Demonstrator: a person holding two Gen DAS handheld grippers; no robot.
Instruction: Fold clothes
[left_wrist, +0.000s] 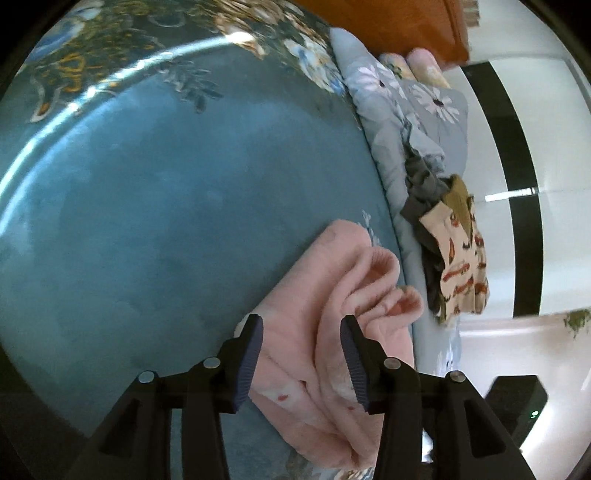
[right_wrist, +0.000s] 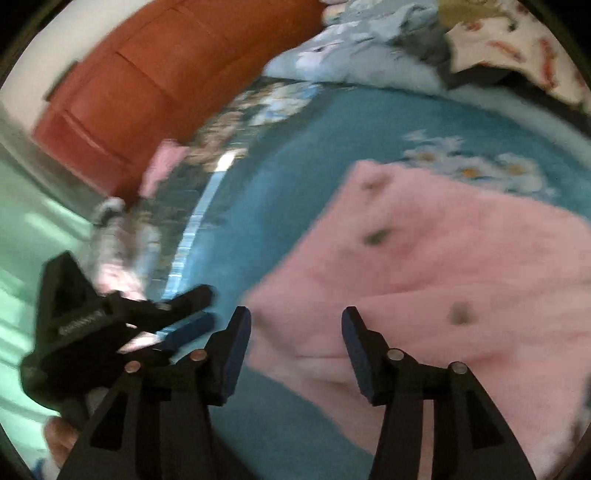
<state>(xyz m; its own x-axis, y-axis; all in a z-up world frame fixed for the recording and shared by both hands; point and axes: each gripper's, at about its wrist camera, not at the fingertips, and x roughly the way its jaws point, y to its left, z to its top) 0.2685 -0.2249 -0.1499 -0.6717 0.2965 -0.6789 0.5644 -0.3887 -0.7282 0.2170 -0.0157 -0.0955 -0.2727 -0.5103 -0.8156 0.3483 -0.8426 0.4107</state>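
Pink fleece garment (left_wrist: 332, 332) lies bunched on the teal bedspread (left_wrist: 147, 221), near its edge. Left gripper (left_wrist: 303, 325): jaws apart, fleece folds between the pads, no clear pinch. Further right, a heap of other clothes (left_wrist: 454, 251) on the grey floral quilt (left_wrist: 406, 110). Right gripper (right_wrist: 295, 317): jaws apart over the garment's edge, nothing clamped; view blurred. Orange-brown headboard (right_wrist: 147, 74) behind.
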